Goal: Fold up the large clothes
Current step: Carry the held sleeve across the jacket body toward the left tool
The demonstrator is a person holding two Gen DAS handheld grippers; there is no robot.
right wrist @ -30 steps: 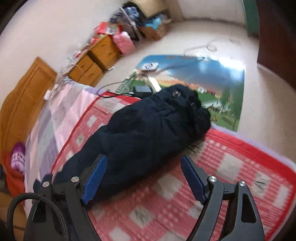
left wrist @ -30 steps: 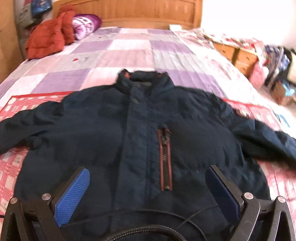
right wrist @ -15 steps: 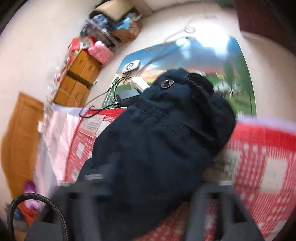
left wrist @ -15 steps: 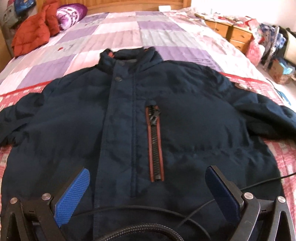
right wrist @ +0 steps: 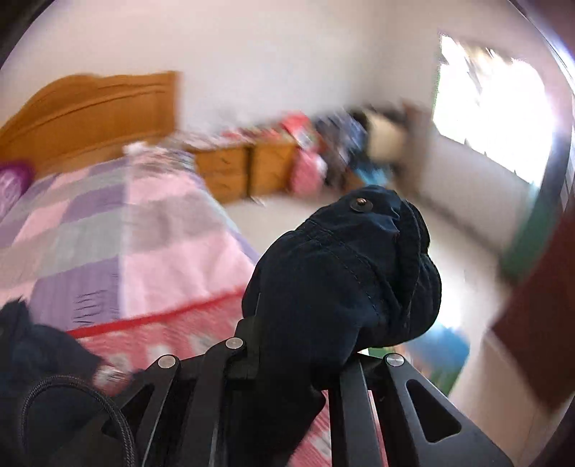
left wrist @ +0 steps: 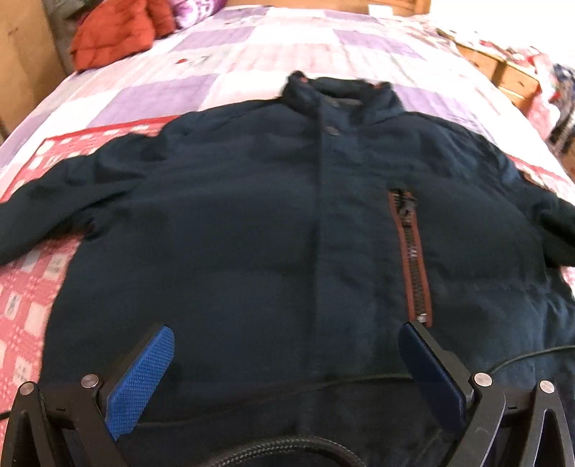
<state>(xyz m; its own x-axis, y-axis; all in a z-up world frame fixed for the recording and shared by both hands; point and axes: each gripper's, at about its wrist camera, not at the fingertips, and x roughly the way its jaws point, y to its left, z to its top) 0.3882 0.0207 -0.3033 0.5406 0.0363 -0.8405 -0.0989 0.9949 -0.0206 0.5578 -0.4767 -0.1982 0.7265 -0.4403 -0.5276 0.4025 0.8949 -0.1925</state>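
Observation:
A dark navy padded jacket lies front up on the bed, collar towards the headboard, with a red-trimmed chest zip. My left gripper hovers open over the jacket's lower hem, blue pads wide apart with only cloth below them. In the right wrist view my right gripper is shut on the jacket's right sleeve cuff. The cuff with its snap button sticks up out of the jaws, lifted above the bed. The pads themselves are hidden by the cloth.
The bed has a pink and purple patchwork quilt and a red checked blanket under the jacket. A red garment lies by the headboard. Wooden drawers and clutter stand beside the bed. A black cable crosses the hem.
The right gripper closed on the sleeve cuff and swung it up off the bed, rolling as it rose. The left gripper shifted sideways over the hem, staying open.

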